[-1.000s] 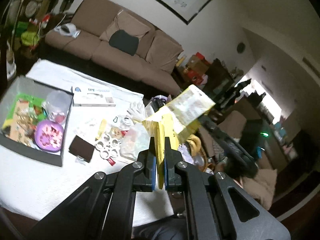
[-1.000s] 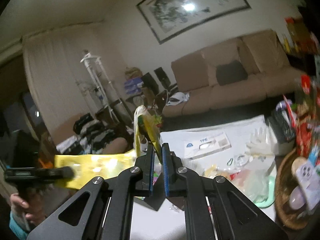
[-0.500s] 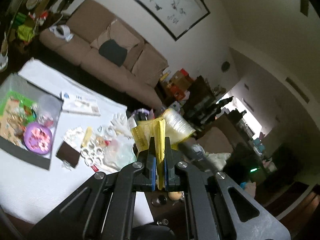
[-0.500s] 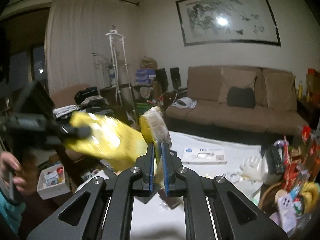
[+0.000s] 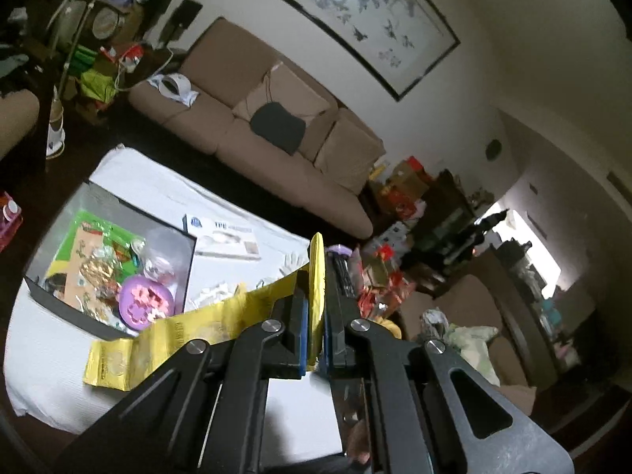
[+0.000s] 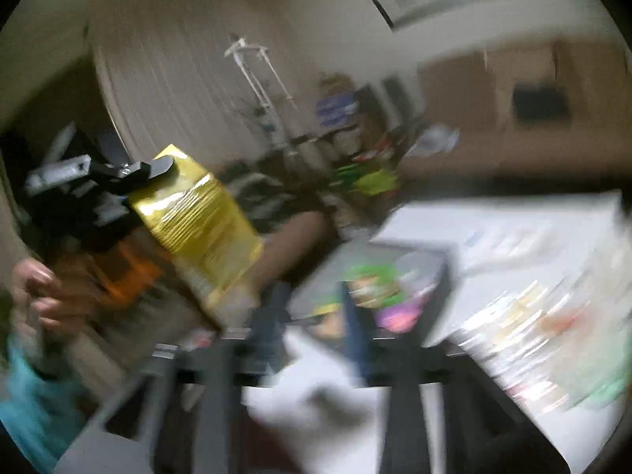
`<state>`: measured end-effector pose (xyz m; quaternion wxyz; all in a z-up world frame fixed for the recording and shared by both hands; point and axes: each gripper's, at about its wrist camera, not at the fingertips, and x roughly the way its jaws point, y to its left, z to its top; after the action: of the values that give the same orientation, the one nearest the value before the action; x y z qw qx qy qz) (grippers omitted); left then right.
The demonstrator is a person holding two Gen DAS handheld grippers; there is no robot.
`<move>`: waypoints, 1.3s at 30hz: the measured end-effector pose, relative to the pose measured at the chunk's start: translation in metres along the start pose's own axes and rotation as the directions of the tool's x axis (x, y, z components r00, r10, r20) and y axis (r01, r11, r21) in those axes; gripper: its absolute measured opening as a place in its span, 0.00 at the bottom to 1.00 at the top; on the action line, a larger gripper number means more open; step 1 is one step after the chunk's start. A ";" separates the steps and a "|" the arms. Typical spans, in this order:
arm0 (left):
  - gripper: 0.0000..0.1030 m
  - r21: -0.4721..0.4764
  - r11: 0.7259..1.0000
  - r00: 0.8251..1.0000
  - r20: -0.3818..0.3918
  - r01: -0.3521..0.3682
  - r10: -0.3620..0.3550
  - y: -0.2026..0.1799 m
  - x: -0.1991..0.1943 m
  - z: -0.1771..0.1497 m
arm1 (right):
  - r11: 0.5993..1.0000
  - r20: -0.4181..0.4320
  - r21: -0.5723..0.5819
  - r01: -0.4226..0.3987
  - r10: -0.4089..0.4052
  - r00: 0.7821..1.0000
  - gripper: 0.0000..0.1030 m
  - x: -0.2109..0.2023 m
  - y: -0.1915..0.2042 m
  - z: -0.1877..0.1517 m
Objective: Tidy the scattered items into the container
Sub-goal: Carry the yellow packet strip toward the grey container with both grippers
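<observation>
From the left wrist view, the left tongs [image 5: 314, 335] are seen pressed together on a yellow packet [image 5: 173, 335], held above the white-covered counter [image 5: 43, 359] near the grey container [image 5: 98, 201]. The container is already loaded with a green packet [image 5: 85, 233], a purple mould [image 5: 146, 302] and a clear tub [image 5: 166, 249]. A white box [image 5: 227, 239] and small loose items are left on the counter.

Through the right wrist view, heavily blurred, the right tongs [image 6: 312, 308] are found spread, having just been opening, with nothing between them. The packet is shown carried by the other tool alone. The task is judged partly done.
</observation>
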<state>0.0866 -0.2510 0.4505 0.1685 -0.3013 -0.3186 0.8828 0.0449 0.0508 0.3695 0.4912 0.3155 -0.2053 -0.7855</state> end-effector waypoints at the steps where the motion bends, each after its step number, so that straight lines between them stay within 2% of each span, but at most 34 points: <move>1: 0.05 0.005 1.000 1.000 0.010 0.001 -0.001 -0.002 -0.004 0.003 | 0.988 0.001 0.118 -0.096 0.097 0.995 0.73 0.008 -0.014 -0.012; 2: 0.05 0.010 1.000 1.000 0.017 0.004 -0.004 -0.005 -0.008 0.005 | 0.956 0.015 0.229 -0.184 0.186 0.982 0.73 0.017 -0.027 -0.024; 3: 0.05 0.015 1.000 1.000 0.028 0.008 -0.008 -0.008 -0.013 0.008 | 0.906 0.036 0.336 -0.257 0.261 0.965 0.73 0.028 -0.040 -0.037; 4: 0.05 0.021 1.000 0.999 0.035 0.010 -0.011 -0.012 -0.017 0.010 | 0.831 0.069 0.451 -0.326 0.331 0.941 0.73 0.042 -0.053 -0.054; 6: 0.05 0.037 0.999 0.998 0.055 0.012 -0.014 -0.023 -0.025 0.014 | 0.691 0.140 0.598 -0.406 0.408 0.902 0.73 0.064 -0.071 -0.077; 7: 0.05 0.044 0.999 0.998 0.061 0.015 -0.018 -0.027 -0.028 0.015 | 0.609 0.188 0.657 -0.445 0.439 0.879 0.73 0.074 -0.080 -0.089; 9: 0.05 0.058 0.998 0.998 0.070 0.004 -0.008 -0.035 -0.029 0.016 | 0.477 0.289 0.715 -0.511 0.463 0.838 0.73 0.083 -0.095 -0.103; 11: 0.05 0.069 0.998 0.998 0.067 0.000 -0.005 -0.041 -0.028 0.015 | 0.324 0.420 0.735 -0.596 0.473 0.774 0.76 0.087 -0.107 -0.115; 12: 0.05 0.066 0.998 0.998 0.059 0.006 -0.010 -0.043 -0.025 0.012 | 0.266 0.465 0.738 -0.620 0.465 0.753 0.80 0.089 -0.114 -0.118; 13: 0.05 0.065 0.998 0.999 0.050 0.017 -0.020 -0.045 -0.022 0.009 | 0.223 0.497 0.742 -0.632 0.450 0.742 0.82 0.092 -0.120 -0.120; 15: 0.05 0.067 0.997 0.999 0.033 0.024 -0.026 -0.045 -0.018 0.000 | 0.206 0.511 0.755 -0.623 0.412 0.755 0.82 0.095 -0.134 -0.114; 17: 0.05 0.066 0.998 0.999 0.023 0.024 -0.025 -0.044 -0.015 -0.008 | 0.221 0.537 0.752 -0.621 0.342 0.771 0.74 0.090 -0.149 -0.110; 18: 0.05 0.059 0.998 1.000 0.019 0.022 -0.023 -0.041 -0.015 -0.012 | 0.249 0.536 0.752 -0.610 0.307 0.786 0.56 0.086 -0.153 -0.108; 19: 0.05 0.056 0.998 1.000 0.018 0.014 -0.015 -0.038 -0.014 -0.015 | 0.281 0.530 0.754 -0.594 0.274 0.803 0.33 0.079 -0.157 -0.106; 21: 0.05 0.046 0.999 1.000 0.012 0.009 -0.009 -0.028 -0.014 -0.021 | 0.351 0.510 0.753 -0.556 0.223 0.831 0.17 0.066 -0.165 -0.102; 22: 0.05 0.039 0.999 1.000 0.008 0.006 -0.006 -0.022 -0.014 -0.024 | 0.400 0.491 0.749 -0.528 0.199 0.848 0.14 0.059 -0.167 -0.097; 23: 0.05 0.031 1.000 1.000 0.006 -0.003 0.003 -0.016 -0.014 -0.027 | 0.464 0.461 0.742 -0.483 0.169 0.871 0.14 0.051 -0.167 -0.089; 24: 0.05 0.022 1.000 1.000 0.003 -0.011 0.011 -0.008 -0.013 -0.030 | 0.545 0.424 0.726 -0.421 0.127 0.897 0.13 0.043 -0.165 -0.080; 25: 0.05 0.012 1.000 1.000 -0.001 -0.018 0.018 0.000 -0.013 -0.033 | 0.647 0.377 0.688 -0.327 0.065 0.924 0.12 0.034 -0.160 -0.065; 26: 0.05 0.002 1.000 1.000 -0.007 -0.024 0.024 0.010 -0.012 -0.037 | 0.731 0.335 0.641 -0.234 0.008 0.942 0.12 0.026 -0.152 -0.052; 28: 0.05 -0.016 0.999 0.999 -0.016 -0.033 0.033 0.025 -0.010 -0.043 | 0.864 0.261 0.502 -0.043 -0.105 0.960 0.12 0.013 -0.133 -0.021; 29: 0.05 -0.026 0.999 0.999 -0.018 -0.034 0.034 0.032 -0.010 -0.043 | 0.903 0.232 0.428 0.038 -0.150 0.961 0.12 0.012 -0.122 -0.007; 31: 0.05 -0.052 0.998 0.999 -0.014 -0.037 0.036 0.049 -0.010 -0.042 | 0.948 0.172 0.262 0.180 -0.230 0.958 0.12 0.018 -0.095 0.020; 33: 0.05 -0.077 0.996 0.999 0.004 -0.041 0.041 0.067 -0.013 -0.036 | 0.956 0.122 0.112 0.272 -0.285 0.951 0.12 0.031 -0.070 0.043; 35: 0.05 -0.101 0.994 0.998 0.029 -0.048 0.051 0.085 -0.018 -0.031 | 0.940 0.099 -0.038 0.339 -0.334 0.937 0.12 0.047 -0.041 0.060; 39: 0.05 -0.155 0.984 0.991 0.089 -0.086 0.101 0.135 -0.024 -0.021 | 0.902 0.058 -0.208 0.379 -0.376 0.925 0.12 0.096 -0.010 0.091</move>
<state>0.1042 -0.3534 0.3581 0.0878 -0.2846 -0.3779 0.8766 -0.0556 -0.0303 0.4004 0.3594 0.2875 -0.0580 -0.8859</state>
